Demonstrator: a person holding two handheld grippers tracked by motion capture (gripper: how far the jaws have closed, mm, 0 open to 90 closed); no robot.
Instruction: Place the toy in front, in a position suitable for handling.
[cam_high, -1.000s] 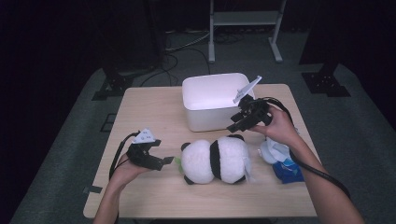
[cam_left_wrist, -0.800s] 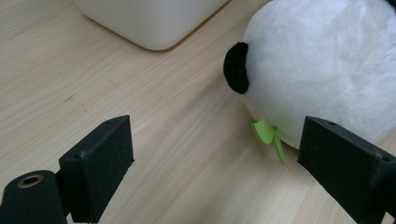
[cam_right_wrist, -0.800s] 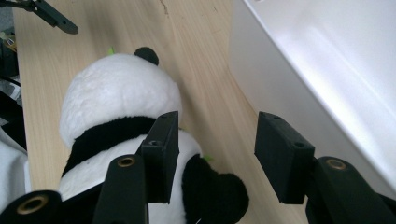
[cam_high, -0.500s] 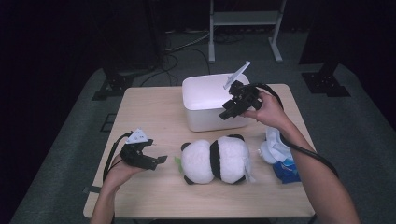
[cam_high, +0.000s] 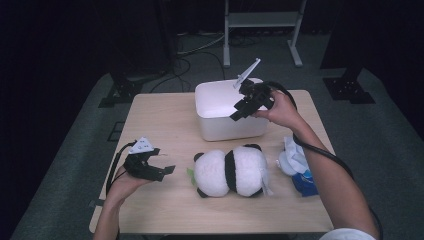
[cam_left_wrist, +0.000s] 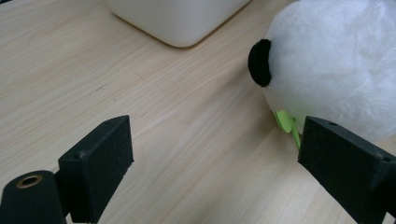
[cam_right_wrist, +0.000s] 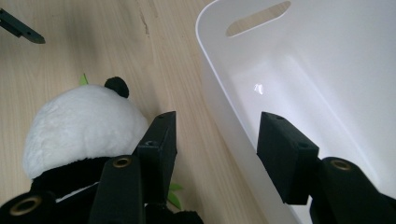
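- High view: right gripper (cam_high: 239, 107) hangs over the white bin's (cam_high: 220, 131) near rim, jaws apart, empty and just widening; the panda plush (cam_high: 231, 171) lies at the bin's 6 o'clock.
- Left gripper view: left gripper (cam_left_wrist: 210, 158) gapes, empty — panda at 2 o'clock, bare table (cam_left_wrist: 140, 93) ahead.
- Right gripper view: bin wall between the jaws. Likely step: reaching for the panda; next, drop clear of the rim.
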